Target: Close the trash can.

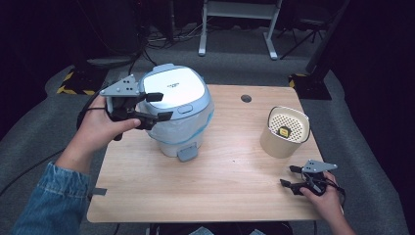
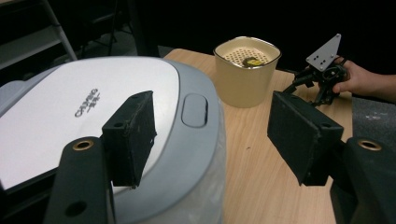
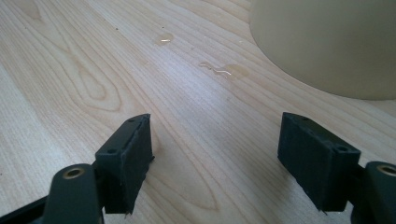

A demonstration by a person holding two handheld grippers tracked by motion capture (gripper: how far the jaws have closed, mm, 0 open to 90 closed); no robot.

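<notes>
Standing apart with nothing between them, the left gripper's (image 1: pixel 155 106) jaws hover at the left edge of the rice cooker (image 1: pixel 178 110), far left on the table (image 1: pixel 220 191). The right gripper (image 1: pixel 290 176), also spread empty, rests near right beside the cream container (image 1: pixel 285 132). Its own view reveals water droplets (image 3: pixel 219 71) on the wood. The cooker's lid is closed, silver-white, blue-rimmed.

Grey carpet floor (image 1: pixel 235 63), white desk frame (image 1: pixel 238 19), darkness

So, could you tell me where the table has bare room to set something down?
The widest free patch is the front middle of the table, between the rice cooker and the right gripper. It is crowded around the cream container.
</notes>
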